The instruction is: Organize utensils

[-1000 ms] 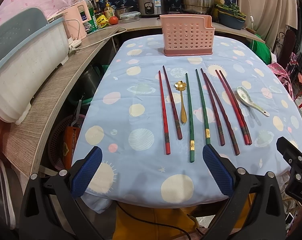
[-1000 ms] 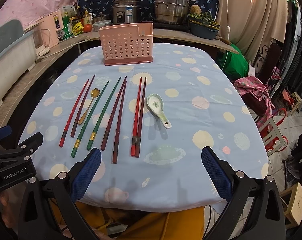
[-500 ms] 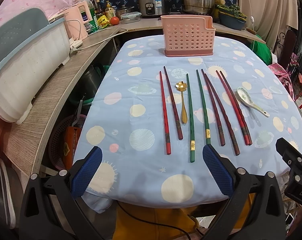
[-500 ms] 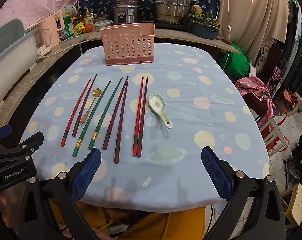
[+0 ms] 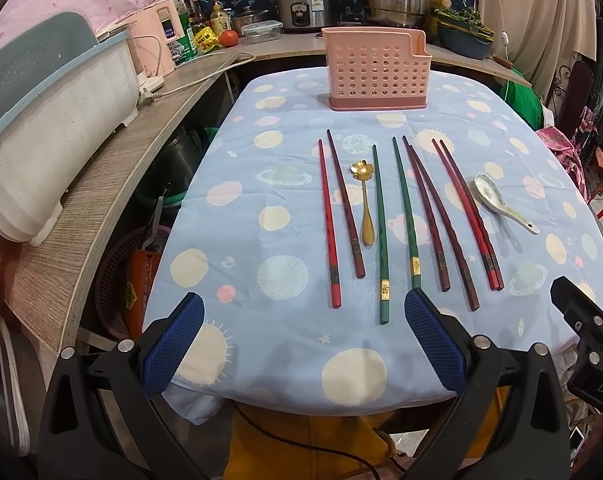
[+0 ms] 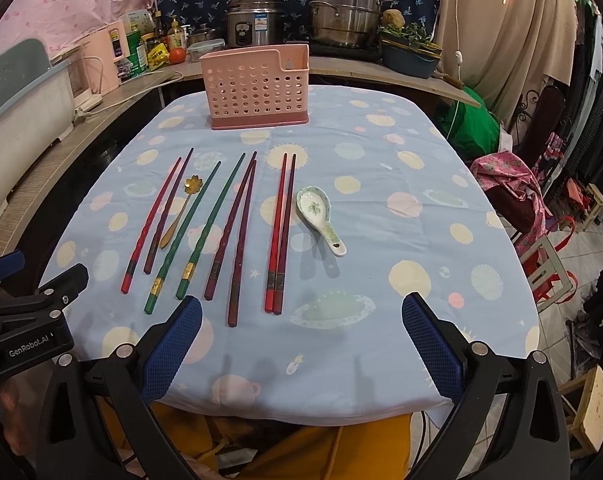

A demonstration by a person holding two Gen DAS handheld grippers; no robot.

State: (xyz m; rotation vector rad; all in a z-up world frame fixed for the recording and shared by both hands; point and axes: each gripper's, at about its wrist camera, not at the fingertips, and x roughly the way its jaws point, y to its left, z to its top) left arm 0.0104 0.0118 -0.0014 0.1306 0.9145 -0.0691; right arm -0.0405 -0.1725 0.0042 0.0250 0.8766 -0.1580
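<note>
Nearest to the cameras, the left gripper (image 5: 303, 328) and the right gripper (image 6: 301, 330) both hang over the near edge of the counter (image 6: 381, 380). Each is spread wide, with nothing between its blue pads, and neither touches any utensil. They point forward at nearly the same height, side by side; the left gripper is a little left of the row of utensils, the right one a little right of it.

Just beyond them the utensils lie flat on the spotted cloth in one row: a red pair of chopsticks (image 5: 328, 224) at the left, then a gold spoon (image 5: 364, 204), green chopsticks (image 5: 381, 232), dark red chopsticks (image 5: 437, 220), another red pair (image 6: 279, 232), and a ceramic spoon (image 6: 319, 216) at the right end.

Farther back stands the pink utensil basket (image 5: 377, 72), well apart from the row. As far as I can see through its holes, it seems empty. So I judge the task is at its beginning: nothing is sorted, and all pieces remain to be moved.
</note>
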